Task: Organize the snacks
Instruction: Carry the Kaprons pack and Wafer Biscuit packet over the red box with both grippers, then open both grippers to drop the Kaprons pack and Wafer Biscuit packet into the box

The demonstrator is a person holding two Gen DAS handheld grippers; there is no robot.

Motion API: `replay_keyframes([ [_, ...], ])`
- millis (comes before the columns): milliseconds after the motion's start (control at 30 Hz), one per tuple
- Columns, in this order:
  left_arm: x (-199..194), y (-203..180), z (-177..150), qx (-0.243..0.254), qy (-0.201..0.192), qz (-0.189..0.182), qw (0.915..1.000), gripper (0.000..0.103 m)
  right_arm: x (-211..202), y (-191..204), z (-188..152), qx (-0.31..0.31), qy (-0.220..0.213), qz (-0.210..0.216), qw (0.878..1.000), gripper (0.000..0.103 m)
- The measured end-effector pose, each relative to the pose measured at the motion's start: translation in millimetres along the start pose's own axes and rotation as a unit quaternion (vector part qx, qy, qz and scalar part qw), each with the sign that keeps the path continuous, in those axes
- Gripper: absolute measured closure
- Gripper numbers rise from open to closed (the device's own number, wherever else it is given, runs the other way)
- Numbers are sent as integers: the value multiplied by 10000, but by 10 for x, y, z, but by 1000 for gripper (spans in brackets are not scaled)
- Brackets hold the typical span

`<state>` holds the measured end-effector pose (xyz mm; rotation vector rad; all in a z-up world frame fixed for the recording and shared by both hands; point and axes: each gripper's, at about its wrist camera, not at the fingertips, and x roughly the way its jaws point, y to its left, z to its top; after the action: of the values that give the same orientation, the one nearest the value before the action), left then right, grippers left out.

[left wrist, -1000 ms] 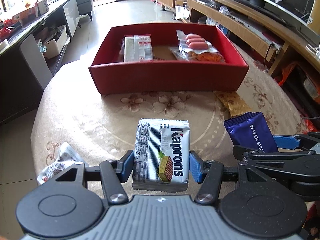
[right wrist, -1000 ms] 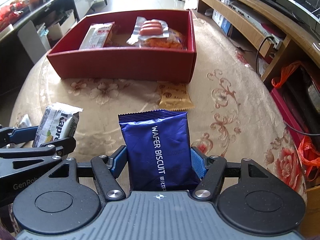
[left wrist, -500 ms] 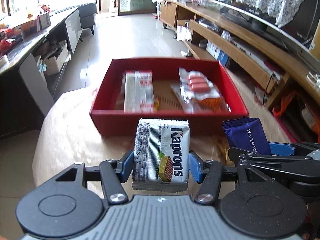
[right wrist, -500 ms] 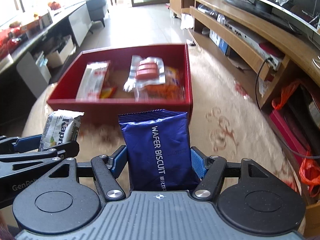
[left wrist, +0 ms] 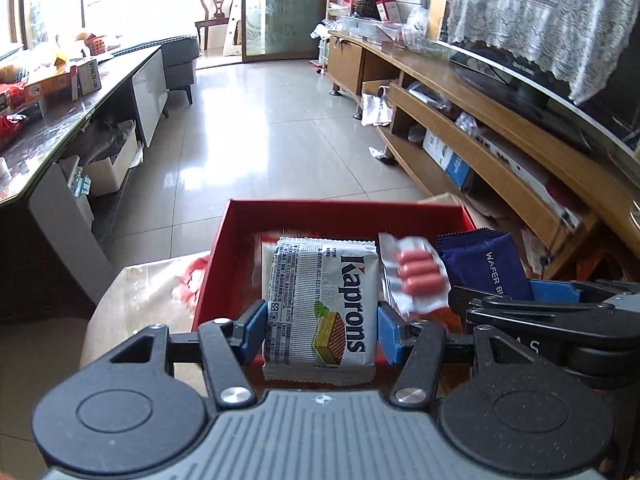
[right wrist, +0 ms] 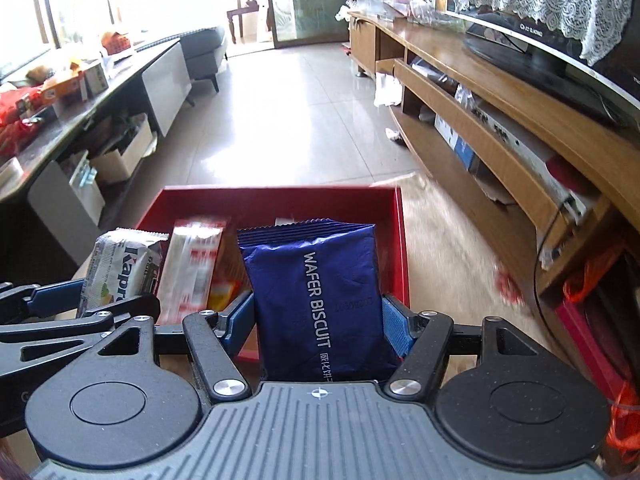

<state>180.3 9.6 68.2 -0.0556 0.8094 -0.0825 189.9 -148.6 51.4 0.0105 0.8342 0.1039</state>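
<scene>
The task looks partly done: the red box [left wrist: 240, 216] already holds a sausage pack [left wrist: 420, 272] and a long white-and-red packet [right wrist: 192, 264], while two snacks are in the air above its near edge, not yet dropped. The left tongs [left wrist: 320, 330] clamp the Kaprons wafer pack [left wrist: 320, 304]; the right tongs [right wrist: 318, 330] clamp the blue wafer biscuit bag [right wrist: 316, 292]. Both packs stand lengthwise, long axis pointing away along the fingers toward the box.

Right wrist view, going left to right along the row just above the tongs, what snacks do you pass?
White Kaprons pack → red-and-white striped packet lying in the red box → blue wafer biscuit pack.
</scene>
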Motion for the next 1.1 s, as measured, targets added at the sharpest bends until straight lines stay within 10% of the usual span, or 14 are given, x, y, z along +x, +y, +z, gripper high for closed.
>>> replay_keyframes([
  [1100,1012,77,114,-281,616,290,9973,51,806,-7,195,-231,301,-213,9991,29],
])
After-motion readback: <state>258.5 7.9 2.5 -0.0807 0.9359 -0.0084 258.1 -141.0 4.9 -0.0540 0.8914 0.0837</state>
